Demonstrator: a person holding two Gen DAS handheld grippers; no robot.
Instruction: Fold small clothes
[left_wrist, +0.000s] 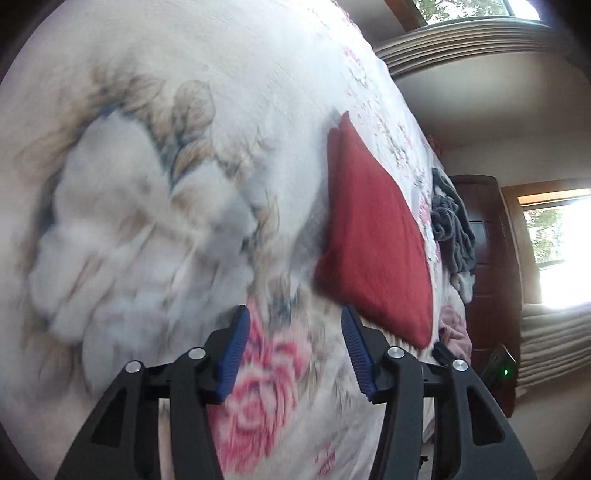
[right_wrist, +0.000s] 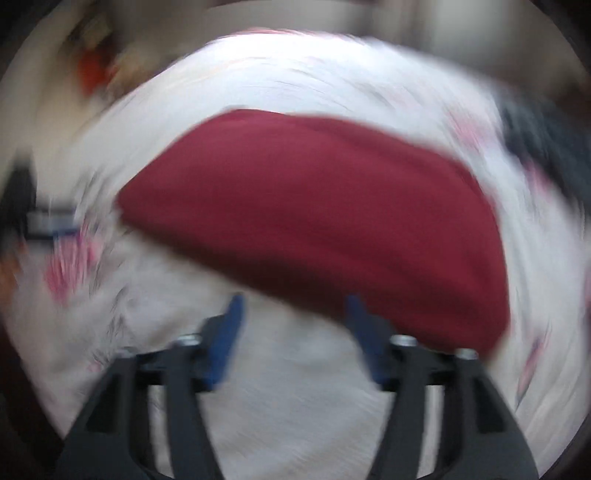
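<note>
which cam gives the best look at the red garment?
Left wrist: the red garment is sharp there, lying folded flat on the floral bedspread, edges clear, ahead and right of the open left tool. Right wrist shows it larger but badly motion-blurred, so its edges smear.

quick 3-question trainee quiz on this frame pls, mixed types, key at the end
1. True or false: the left gripper is clamped on the red garment.
2. Multiple choice: what does the red garment lie on? A) bare wooden floor B) floral bedspread C) metal tray
3. Fill in: beyond the red garment, near the bed's edge, lies a crumpled ___ cloth.

Key
1. False. Its jaws stand open and empty; so do those of the right gripper.
2. B
3. grey
</note>
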